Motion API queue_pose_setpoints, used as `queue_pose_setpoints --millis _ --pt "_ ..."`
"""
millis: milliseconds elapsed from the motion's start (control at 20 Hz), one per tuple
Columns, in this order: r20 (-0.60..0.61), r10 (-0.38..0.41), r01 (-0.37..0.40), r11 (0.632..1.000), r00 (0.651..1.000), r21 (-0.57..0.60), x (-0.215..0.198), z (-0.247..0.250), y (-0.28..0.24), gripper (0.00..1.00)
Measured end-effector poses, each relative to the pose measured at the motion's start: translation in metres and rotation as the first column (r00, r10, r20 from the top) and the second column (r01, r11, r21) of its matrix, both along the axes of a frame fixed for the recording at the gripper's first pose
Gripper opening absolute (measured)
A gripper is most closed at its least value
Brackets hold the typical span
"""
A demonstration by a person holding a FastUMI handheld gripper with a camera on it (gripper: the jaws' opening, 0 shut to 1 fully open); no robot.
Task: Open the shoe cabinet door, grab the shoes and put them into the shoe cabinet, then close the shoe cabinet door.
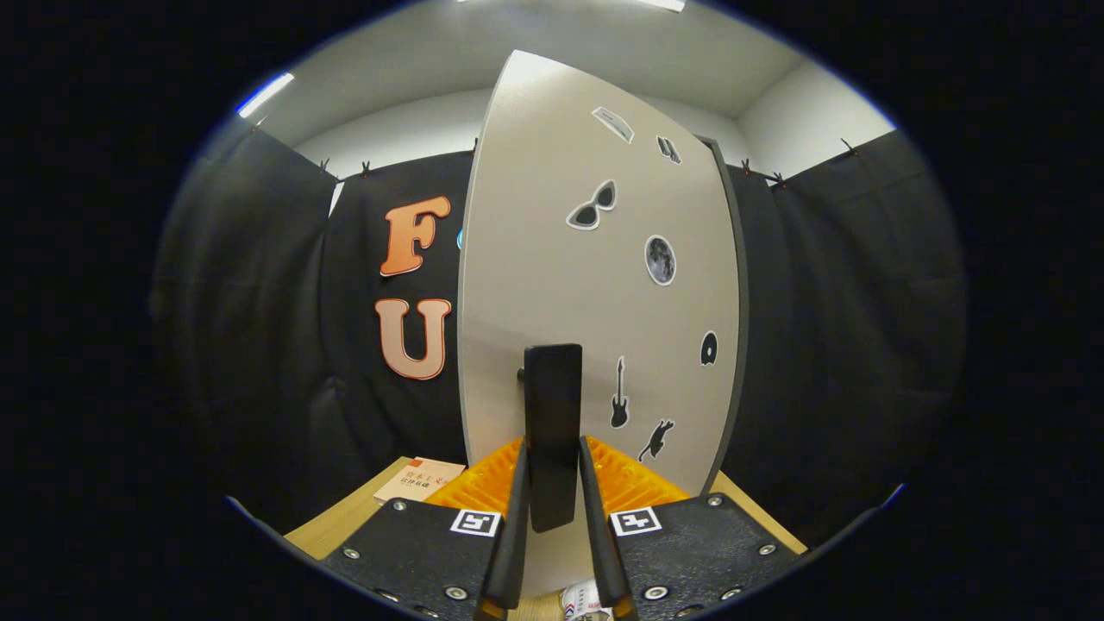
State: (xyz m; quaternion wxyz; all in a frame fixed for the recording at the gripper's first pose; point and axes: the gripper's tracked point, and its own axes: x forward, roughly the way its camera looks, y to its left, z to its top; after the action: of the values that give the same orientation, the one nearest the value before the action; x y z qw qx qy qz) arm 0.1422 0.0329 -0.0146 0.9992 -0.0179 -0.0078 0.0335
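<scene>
Gripper view: gripper point(552, 526) clamped on the black door handle point(553, 431) of the shoe cabinet door point(552, 285).

Both fingers press the upright handle from either side; the pale, sticker-dotted door stands edge-on just beyond them, seemingly part-swung. A booklet point(420, 479) lies on the wooden table point(341, 526) beside it. Whether opening or closing, I'd judge: follow the hinge arc, keep the squeeze steady, don't twist the handle.
</scene>
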Motion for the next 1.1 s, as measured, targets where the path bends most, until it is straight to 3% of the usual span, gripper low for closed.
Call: queue_pose_setpoints --millis 300,1100 --pt "0.003 -0.025 0.025 1.0 1.0 -0.009 -0.016 -0.002 -0.025 0.32" --pt "0.005 -0.184 0.184 0.982 0.983 0.042 -0.059 -0.011 -0.135 0.34"
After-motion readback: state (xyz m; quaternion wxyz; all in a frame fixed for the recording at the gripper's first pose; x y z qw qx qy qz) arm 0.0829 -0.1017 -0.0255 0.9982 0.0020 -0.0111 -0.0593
